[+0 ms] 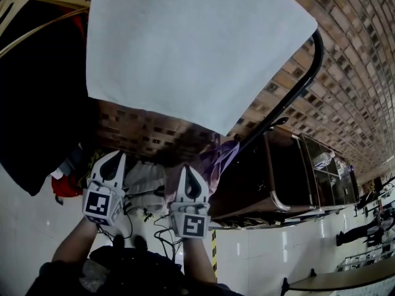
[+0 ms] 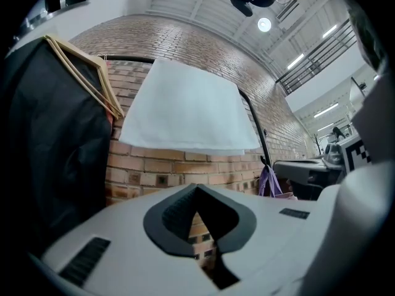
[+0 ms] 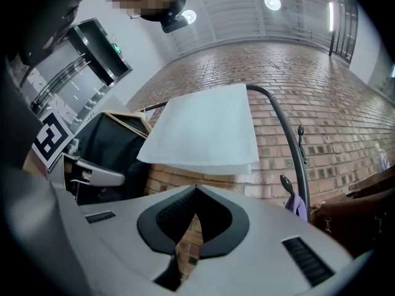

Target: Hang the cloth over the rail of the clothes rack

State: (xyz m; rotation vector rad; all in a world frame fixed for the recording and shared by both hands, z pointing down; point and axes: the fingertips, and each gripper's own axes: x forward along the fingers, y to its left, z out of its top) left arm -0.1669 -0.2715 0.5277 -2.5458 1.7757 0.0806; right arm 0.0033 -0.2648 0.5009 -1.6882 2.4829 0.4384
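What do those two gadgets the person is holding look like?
The left tool and the right tool are alike. Each has a pale grey plastic shell tapering to a point, with a black ribbed teardrop-shaped lining between its halves. Dark slotted vents mark the shell. Behind each sits a white cube printed with black square markers.

The left light grey plastic gripper [image 1: 116, 156] and the right light grey plastic gripper [image 1: 187, 168] have the same form: a smooth pale shell, and around the jaws a black drop-shaped ribbed lining [image 3: 157, 217]. Each one carries a white cube with black square markers [image 1: 102, 205]. Small dark ribbed slots [image 2: 86, 259] are cut in the shell. The person wears a dark top [image 1: 133, 267].
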